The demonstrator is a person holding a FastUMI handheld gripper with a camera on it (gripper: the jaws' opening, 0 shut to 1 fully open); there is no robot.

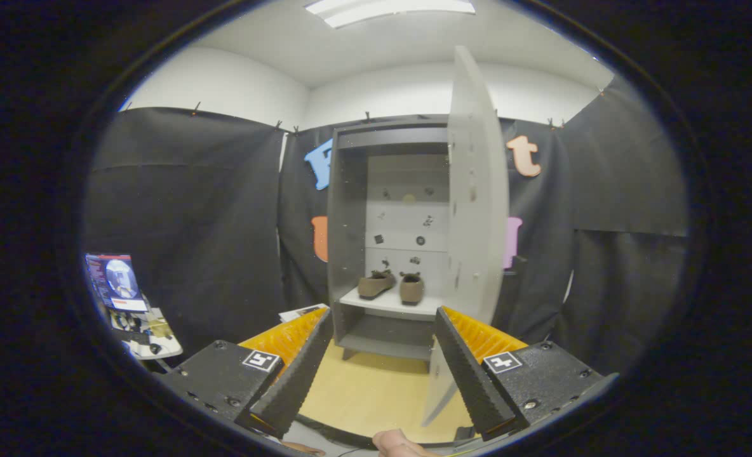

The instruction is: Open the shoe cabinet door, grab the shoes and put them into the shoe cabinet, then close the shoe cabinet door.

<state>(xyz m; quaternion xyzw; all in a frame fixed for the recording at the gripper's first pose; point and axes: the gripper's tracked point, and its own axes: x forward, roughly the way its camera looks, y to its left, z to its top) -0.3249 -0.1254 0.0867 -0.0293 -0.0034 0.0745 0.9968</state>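
Note:
The grey shoe cabinet stands ahead against the booth wall. Its door is swung open toward me, edge-on, on the right side. Two brown shoes sit side by side on the white lower shelf: the left shoe and the right shoe. My gripper is open and holds nothing. It hangs well back from the cabinet, over the wooden floor. The door's lower edge reaches down beside the right finger.
A small table with a lit screen and clutter stands at the far left. Papers lie on the floor left of the cabinet. Black cloth walls close in on both sides. A person's fingertip shows beneath the fingers.

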